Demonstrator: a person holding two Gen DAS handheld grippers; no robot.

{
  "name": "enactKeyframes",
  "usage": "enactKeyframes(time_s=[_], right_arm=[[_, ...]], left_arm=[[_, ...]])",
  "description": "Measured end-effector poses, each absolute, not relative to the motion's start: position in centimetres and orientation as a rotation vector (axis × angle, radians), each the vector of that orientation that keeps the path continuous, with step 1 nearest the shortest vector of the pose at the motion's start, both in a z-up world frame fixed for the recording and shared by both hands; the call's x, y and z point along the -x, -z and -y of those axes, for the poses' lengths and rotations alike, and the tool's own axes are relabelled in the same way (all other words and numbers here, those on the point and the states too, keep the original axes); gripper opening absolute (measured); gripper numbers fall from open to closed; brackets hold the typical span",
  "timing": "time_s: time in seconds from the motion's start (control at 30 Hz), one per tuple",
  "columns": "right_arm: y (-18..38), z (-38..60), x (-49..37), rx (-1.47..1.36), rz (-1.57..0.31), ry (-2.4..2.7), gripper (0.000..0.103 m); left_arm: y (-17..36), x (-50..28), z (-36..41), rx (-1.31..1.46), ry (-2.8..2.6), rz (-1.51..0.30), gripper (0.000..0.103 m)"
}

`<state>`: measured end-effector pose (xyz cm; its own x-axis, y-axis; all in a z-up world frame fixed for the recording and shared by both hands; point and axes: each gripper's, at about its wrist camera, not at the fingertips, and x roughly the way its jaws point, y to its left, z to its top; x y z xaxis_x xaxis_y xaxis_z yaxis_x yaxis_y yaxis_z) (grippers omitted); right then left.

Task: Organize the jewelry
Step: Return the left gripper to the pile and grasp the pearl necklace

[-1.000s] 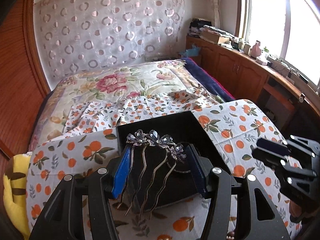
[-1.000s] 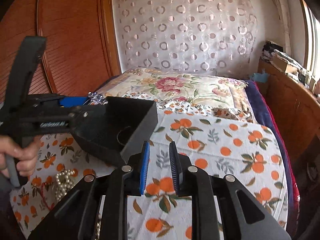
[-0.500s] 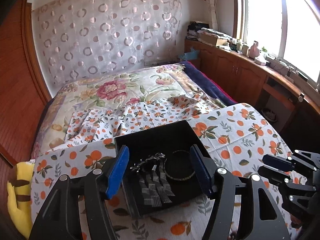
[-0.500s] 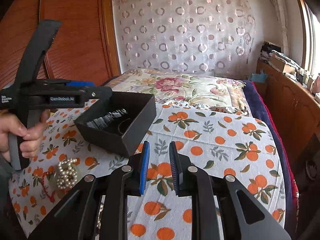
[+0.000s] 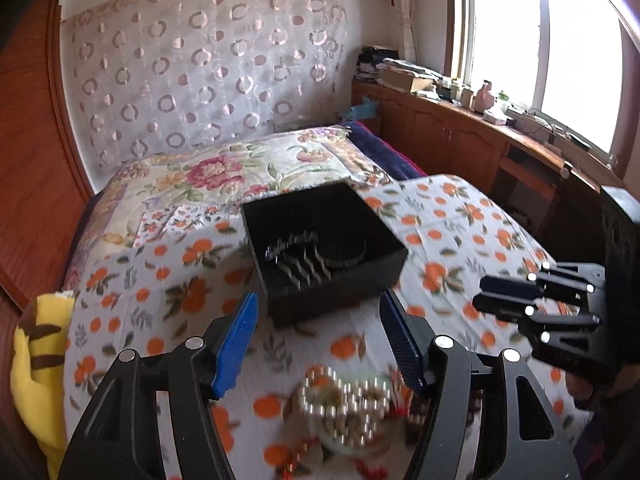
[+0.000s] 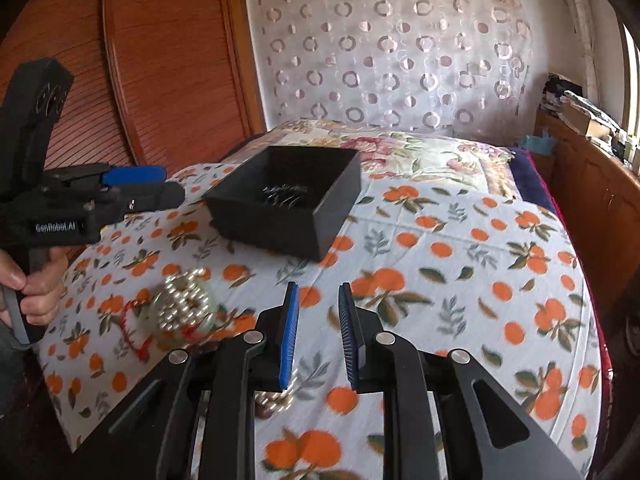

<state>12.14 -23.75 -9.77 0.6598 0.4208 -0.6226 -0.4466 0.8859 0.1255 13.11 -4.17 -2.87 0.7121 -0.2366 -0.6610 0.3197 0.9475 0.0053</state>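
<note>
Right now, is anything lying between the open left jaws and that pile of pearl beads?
Nothing visible. The left gripper is open above bare orange-print cloth, and the pearl beads lie just ahead. The black box sits farther off.

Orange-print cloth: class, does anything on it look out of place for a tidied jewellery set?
Yes. A pearl string and a red cord lie loose in a heap on the cloth, outside the black box, where the hair comb already lies.

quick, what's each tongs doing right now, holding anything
Left tongs: wide open, holding nothing.
Right tongs: slightly open, nothing between the pads.
</note>
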Motion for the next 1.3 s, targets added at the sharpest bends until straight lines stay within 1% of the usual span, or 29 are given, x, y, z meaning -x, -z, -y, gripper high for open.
enactKeyframes(time_s=[0.33,0.53,0.67,1.17,1.3], right_arm=[[11.0,24.2,-7.3,0.027,-0.731,-0.492,0.022],[12.2,24.3,-5.6,0.048,-0.764,-0.48,0.026],[12.5,24.4,-4.9,0.045,-0.764,-0.474,0.032],[12.6,23.7,-4.5,0.075,-0.746,-0.467,0.033],[12.6,23.7,-4.5,0.076,-0.745,-0.469,0.033]], left_arm=[[5.9,-9.6,1.7,-0.081,0.299,-0.778,0.061],[7.7,-9.3,1.3,-0.044,0.292,-0.824,0.06],[8.3,-9.4,1.9,-0.043,0.303,-0.839,0.06],[9.9,-11.4,4.5,-0.05,0.301,-0.907,0.06],[9.9,-11.3,4.5,-0.045,0.297,-0.903,0.051]])
